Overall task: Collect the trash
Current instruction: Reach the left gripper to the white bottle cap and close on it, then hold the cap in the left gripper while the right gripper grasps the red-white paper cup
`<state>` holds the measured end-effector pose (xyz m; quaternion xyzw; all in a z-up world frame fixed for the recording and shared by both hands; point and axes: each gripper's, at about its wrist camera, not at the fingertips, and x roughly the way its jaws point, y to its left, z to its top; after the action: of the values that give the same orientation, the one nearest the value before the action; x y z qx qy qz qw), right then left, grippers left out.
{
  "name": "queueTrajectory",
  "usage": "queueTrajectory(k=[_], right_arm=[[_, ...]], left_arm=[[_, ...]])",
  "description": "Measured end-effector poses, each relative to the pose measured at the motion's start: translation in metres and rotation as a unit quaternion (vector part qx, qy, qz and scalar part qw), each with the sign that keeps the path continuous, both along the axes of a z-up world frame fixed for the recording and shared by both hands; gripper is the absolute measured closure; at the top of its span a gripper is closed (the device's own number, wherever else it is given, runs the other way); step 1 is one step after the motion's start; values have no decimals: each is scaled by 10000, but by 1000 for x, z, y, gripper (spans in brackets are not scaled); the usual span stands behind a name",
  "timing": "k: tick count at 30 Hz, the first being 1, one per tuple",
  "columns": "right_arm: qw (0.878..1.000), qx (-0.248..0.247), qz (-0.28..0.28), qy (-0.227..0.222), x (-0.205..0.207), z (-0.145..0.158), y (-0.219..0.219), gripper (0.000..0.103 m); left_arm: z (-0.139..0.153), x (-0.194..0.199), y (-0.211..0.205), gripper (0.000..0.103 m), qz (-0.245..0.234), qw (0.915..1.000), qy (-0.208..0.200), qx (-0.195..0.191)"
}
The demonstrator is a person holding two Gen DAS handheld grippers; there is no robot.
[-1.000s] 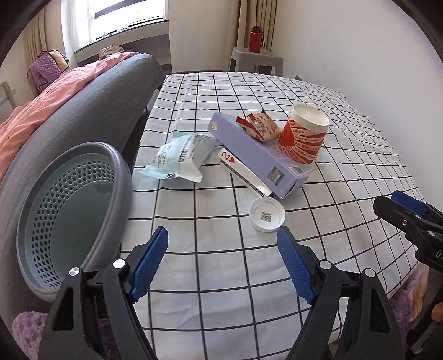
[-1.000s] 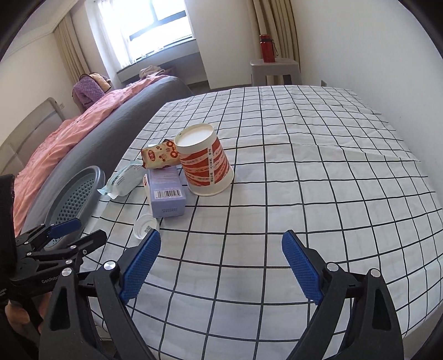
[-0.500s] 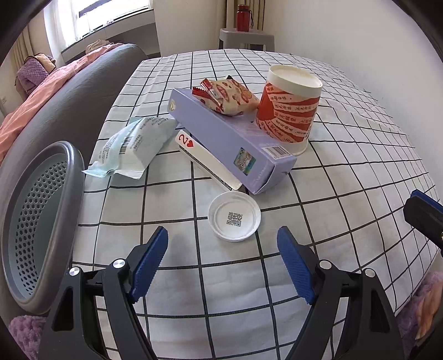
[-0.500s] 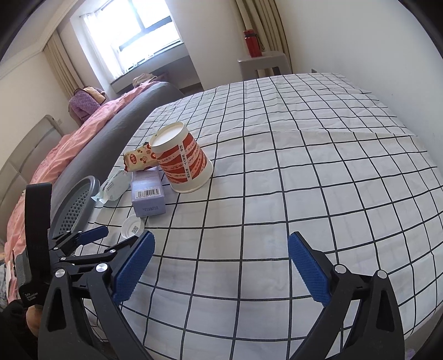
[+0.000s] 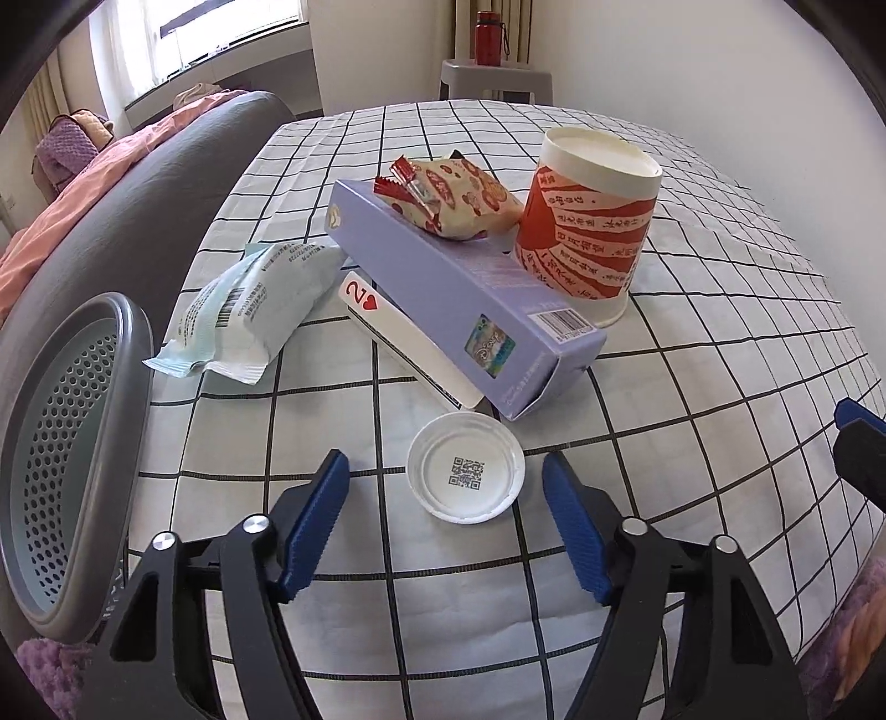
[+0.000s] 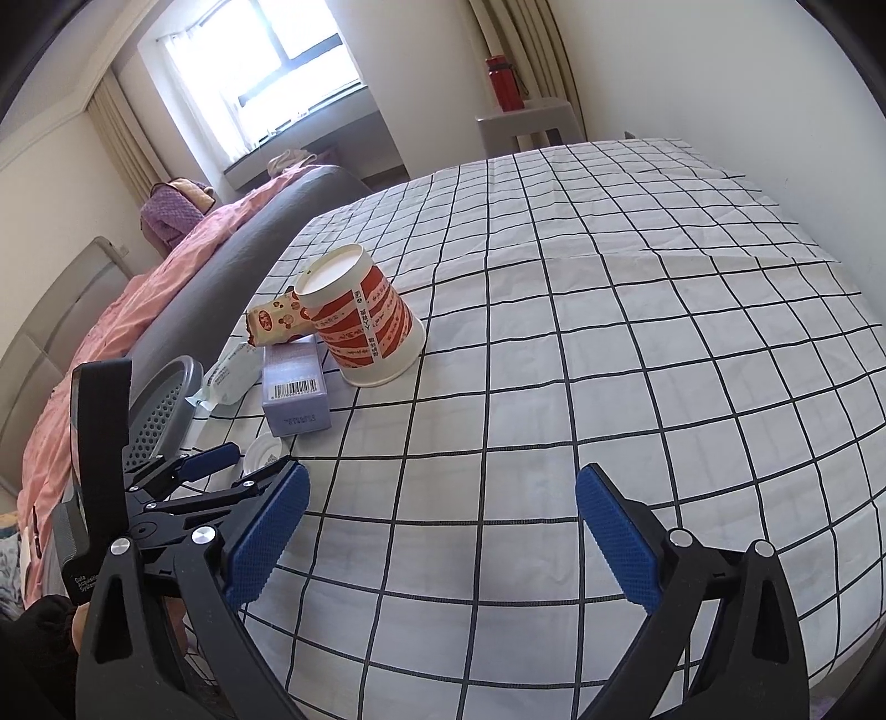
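Trash lies on a checked cloth. A white round lid (image 5: 465,476) sits just ahead of my open left gripper (image 5: 446,526), between its fingers. Behind it are a purple box (image 5: 459,299), a playing card (image 5: 387,321), a red snack packet (image 5: 454,196), an upturned red-and-white paper cup (image 5: 587,221) and a pale green wipes packet (image 5: 249,310). A grey perforated basket (image 5: 66,443) stands at the left edge. My right gripper (image 6: 440,531) is open and empty over bare cloth; the cup (image 6: 360,315), box (image 6: 293,387) and left gripper (image 6: 221,471) show to its left.
A grey sofa back (image 5: 138,210) with pink bedding runs along the left side. A stool with a red bottle (image 5: 490,44) stands beyond the far end. A white wall borders the right side. The cloth's near edge drops off by the grippers.
My left gripper has moved forward and down towards the white lid, which now lies between its fingertips. The right gripper has shifted a little and stays open.
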<state>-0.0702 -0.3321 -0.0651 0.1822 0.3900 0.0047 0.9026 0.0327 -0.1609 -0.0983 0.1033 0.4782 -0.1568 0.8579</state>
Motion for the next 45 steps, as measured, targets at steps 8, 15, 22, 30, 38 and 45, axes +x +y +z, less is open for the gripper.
queueTrajectory(k=[8,15,22,30,38,45], right_arm=[[10000,-36,22,0,1,-2,3,8],[9999,-42,149,-29,9,-1,10,8],[9979,-303,471,-326,37,20,26,8],[9937,-600,868,-368,95,18,46,8],[9929,-831,819,-228,128,3,55,8],[9919,-990,774,-172,139,-4,58,14]], left_arm=[[4,-6,8,64,-47,9999,41,-84],[25,-15,30,64,205,9995,-177,-140],[51,-22,49,63,454,9975,-501,-224],[64,-26,71,63,692,9951,-627,-338],[60,-26,75,63,757,9950,-571,-327],[57,-24,71,63,742,9953,-550,-277]])
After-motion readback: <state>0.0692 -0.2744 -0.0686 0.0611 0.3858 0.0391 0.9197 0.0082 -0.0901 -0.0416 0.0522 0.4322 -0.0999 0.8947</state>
